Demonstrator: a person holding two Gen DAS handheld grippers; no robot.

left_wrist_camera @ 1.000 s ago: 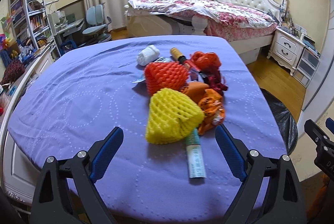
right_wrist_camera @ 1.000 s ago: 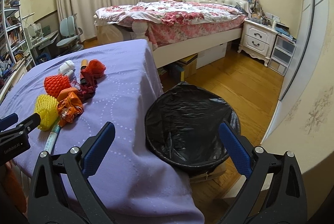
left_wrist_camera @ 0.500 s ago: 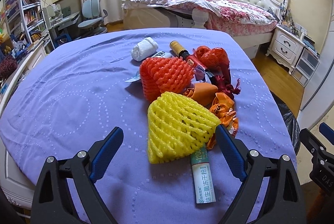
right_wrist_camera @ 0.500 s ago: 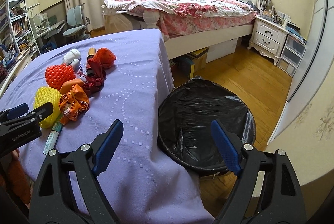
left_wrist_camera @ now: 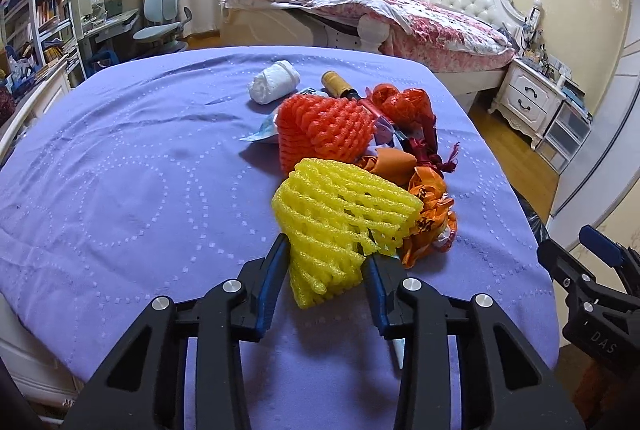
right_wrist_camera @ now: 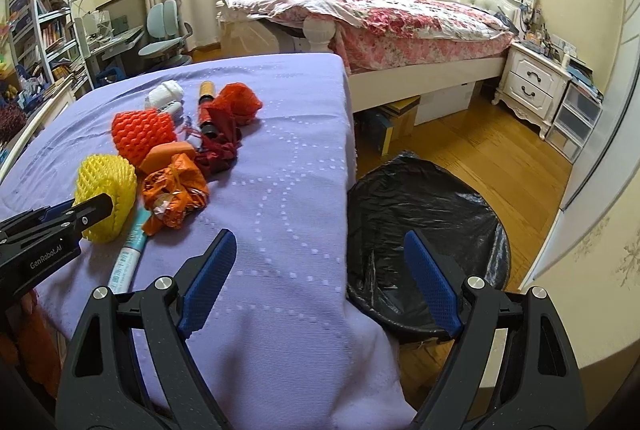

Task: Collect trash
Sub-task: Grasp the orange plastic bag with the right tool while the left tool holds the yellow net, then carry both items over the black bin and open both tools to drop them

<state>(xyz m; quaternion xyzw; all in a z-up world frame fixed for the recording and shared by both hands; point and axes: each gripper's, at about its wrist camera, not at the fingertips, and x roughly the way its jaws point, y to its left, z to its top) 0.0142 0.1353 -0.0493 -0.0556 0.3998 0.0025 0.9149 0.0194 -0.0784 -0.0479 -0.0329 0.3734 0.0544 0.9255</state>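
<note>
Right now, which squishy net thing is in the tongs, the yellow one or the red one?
The yellow net. The left tongs pinch its near end; the red net lies farther back, untouched.

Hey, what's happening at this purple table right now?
A person with a gripper in each hand is clearing trash. The left gripper, whose jaws have just been closing, now pinches the yellow foam fruit net at the near end of the pile on the purple tablecloth. The right gripper hangs open and empty over the table's corner, beside the black-lined trash bin on the floor.
</note>
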